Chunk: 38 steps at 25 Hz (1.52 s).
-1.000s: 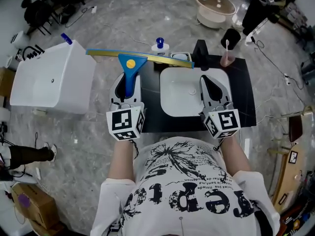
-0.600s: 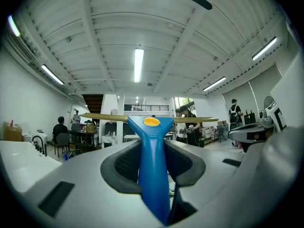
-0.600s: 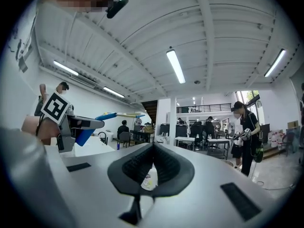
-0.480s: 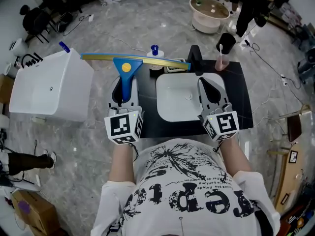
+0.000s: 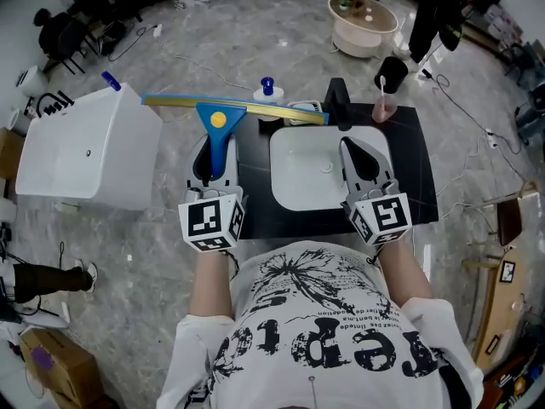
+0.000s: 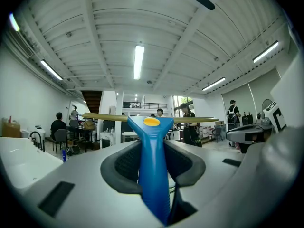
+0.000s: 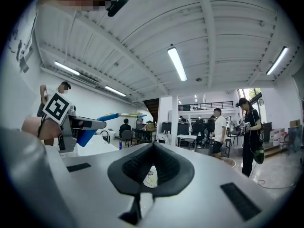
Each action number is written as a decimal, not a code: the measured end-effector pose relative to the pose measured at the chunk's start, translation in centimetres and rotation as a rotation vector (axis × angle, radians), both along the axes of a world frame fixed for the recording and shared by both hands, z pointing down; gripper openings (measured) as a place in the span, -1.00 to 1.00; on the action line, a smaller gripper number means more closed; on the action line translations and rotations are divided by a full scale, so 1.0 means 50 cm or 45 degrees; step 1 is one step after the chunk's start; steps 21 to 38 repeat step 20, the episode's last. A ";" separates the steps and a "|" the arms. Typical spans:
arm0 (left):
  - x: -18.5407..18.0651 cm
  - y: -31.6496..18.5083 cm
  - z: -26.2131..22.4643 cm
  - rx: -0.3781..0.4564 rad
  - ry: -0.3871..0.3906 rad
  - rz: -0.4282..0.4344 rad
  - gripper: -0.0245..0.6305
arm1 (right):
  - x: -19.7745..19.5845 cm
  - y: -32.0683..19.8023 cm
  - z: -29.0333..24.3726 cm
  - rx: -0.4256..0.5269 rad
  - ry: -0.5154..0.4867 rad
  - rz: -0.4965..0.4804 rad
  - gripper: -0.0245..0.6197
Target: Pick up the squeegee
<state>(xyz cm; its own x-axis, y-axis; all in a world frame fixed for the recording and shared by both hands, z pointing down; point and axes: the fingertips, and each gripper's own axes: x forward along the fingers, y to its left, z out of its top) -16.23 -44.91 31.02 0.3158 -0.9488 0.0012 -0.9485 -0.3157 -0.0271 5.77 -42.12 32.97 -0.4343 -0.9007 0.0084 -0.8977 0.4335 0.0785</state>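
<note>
The squeegee (image 5: pixel 219 118) has a blue handle, a yellow button and a long yellow blade. It is held level in the air over the left end of the black counter (image 5: pixel 417 164). My left gripper (image 5: pixel 219 145) is shut on the blue handle, which runs between its pads in the left gripper view, squeegee (image 6: pixel 151 123) ahead of the left gripper (image 6: pixel 153 152). My right gripper (image 5: pixel 363 148) hovers over the white sink basin (image 5: pixel 298 186). In the right gripper view the right gripper (image 7: pixel 151 148) has its pads together with nothing between them.
A black faucet (image 5: pixel 339 100), a blue-capped bottle (image 5: pixel 267 89) and a pink cup (image 5: pixel 383 106) stand along the counter's far edge. A large white box (image 5: pixel 85 152) sits on the floor at the left. A round tub (image 5: pixel 362 15) stands farther back, and people work at desks beyond.
</note>
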 end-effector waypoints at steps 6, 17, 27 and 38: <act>0.008 -0.001 0.011 -0.010 -0.014 0.023 -0.50 | -0.004 -0.005 0.010 -0.002 0.007 0.004 -0.89; 0.013 -0.007 0.016 -0.009 -0.043 0.040 -0.50 | -0.013 -0.013 0.017 -0.008 0.021 0.006 -0.89; 0.010 -0.005 0.015 -0.001 -0.059 0.040 -0.50 | -0.018 -0.012 0.020 -0.014 0.022 0.007 -0.89; 0.010 -0.005 0.015 -0.001 -0.059 0.040 -0.50 | -0.018 -0.012 0.020 -0.014 0.022 0.007 -0.89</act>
